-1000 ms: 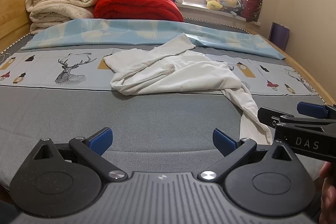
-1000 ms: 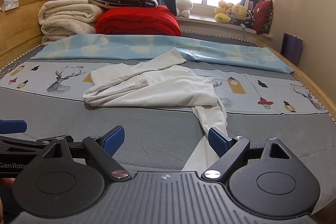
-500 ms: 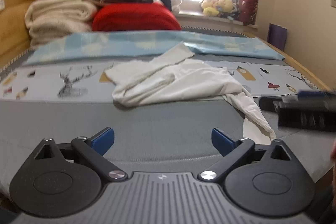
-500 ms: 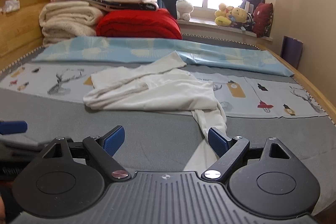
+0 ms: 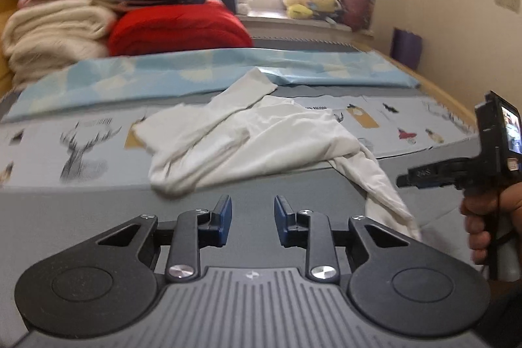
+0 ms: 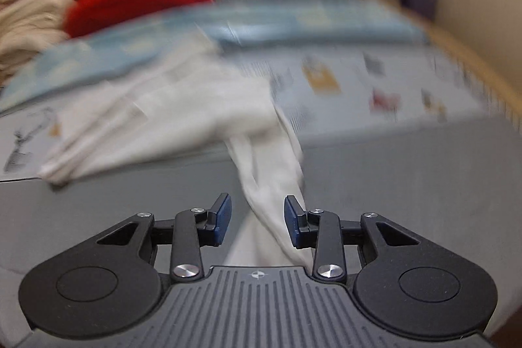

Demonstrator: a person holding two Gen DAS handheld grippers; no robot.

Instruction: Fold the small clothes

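Note:
A crumpled white garment (image 5: 248, 142) lies on the grey bed cover, one long sleeve (image 5: 378, 185) trailing toward the near edge. My left gripper (image 5: 253, 222) hovers over bare cover just short of the garment's near hem, jaws partly closed with a narrow gap, holding nothing. My right gripper (image 6: 257, 224) is partly closed too, its blue pads (image 6: 295, 225) on either side of the trailing sleeve (image 6: 270, 181), gap still showing. The right wrist view is motion-blurred. The right gripper also shows at the right edge of the left wrist view (image 5: 456, 172), held in a hand.
Folded blankets and a red quilt (image 5: 176, 28) are stacked at the headboard, with a light blue sheet (image 5: 202, 70) in front. Stuffed toys (image 5: 310, 2) sit on the windowsill. The bed's wooden side rail (image 5: 450, 100) runs along the right.
Both grippers have narrowed from wide open to a small gap. Both moved forward toward the garment; the right now straddles the trailing sleeve.

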